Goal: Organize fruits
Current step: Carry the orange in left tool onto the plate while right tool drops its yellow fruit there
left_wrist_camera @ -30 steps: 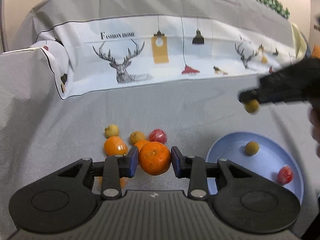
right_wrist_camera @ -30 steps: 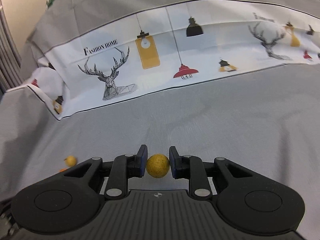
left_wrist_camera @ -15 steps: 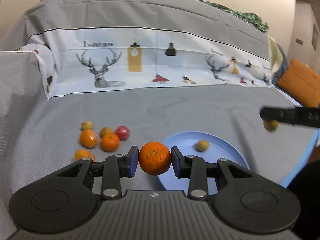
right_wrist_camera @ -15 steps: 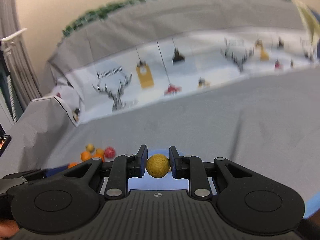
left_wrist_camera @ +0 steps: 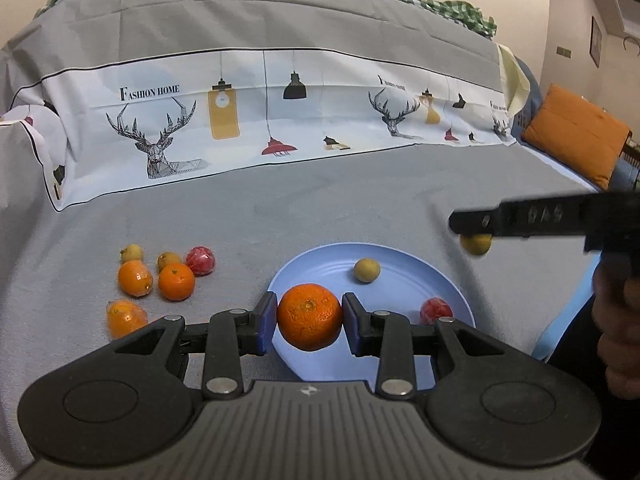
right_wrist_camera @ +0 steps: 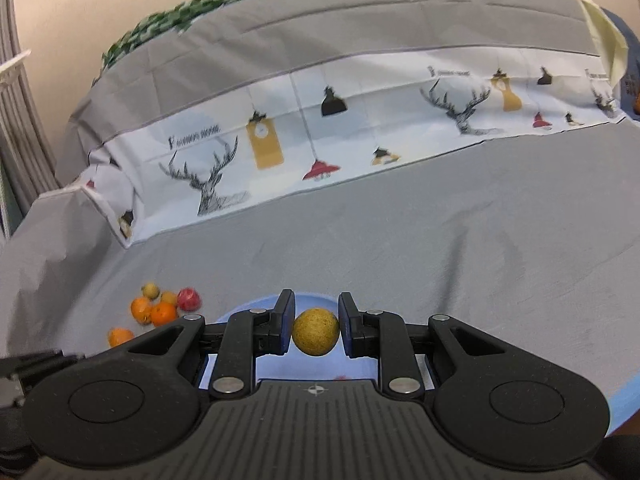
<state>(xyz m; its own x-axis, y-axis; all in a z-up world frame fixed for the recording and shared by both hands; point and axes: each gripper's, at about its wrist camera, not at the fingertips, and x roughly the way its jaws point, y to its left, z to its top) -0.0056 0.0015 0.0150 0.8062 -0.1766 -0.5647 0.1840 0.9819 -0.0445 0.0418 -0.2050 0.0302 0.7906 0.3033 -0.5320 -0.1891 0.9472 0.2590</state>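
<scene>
My left gripper (left_wrist_camera: pixel 309 322) is shut on an orange (left_wrist_camera: pixel 309 322) and holds it above the near-left rim of a blue plate (left_wrist_camera: pixel 320 264). On the plate lie a yellow-brown fruit (left_wrist_camera: pixel 366 270) and a red fruit (left_wrist_camera: pixel 436 310). My right gripper (right_wrist_camera: pixel 316 330) is shut on a small yellow-brown fruit (right_wrist_camera: pixel 316 332) above the blue plate (right_wrist_camera: pixel 308 298). It also shows in the left wrist view (left_wrist_camera: pixel 476 236), right of the plate. A pile of loose fruits (left_wrist_camera: pixel 168 272) lies left of the plate on the grey cloth.
The pile holds several oranges, two small yellow fruits and a red one; it shows in the right wrist view (right_wrist_camera: pixel 160 308) too. A printed deer cloth (left_wrist_camera: pixel 240 120) hangs at the back. An orange cushion (left_wrist_camera: pixel 576 132) sits far right.
My left gripper has carried the orange rightward from the pile to over the plate's near-left rim. My right gripper with the small fruit has come over the plate.
</scene>
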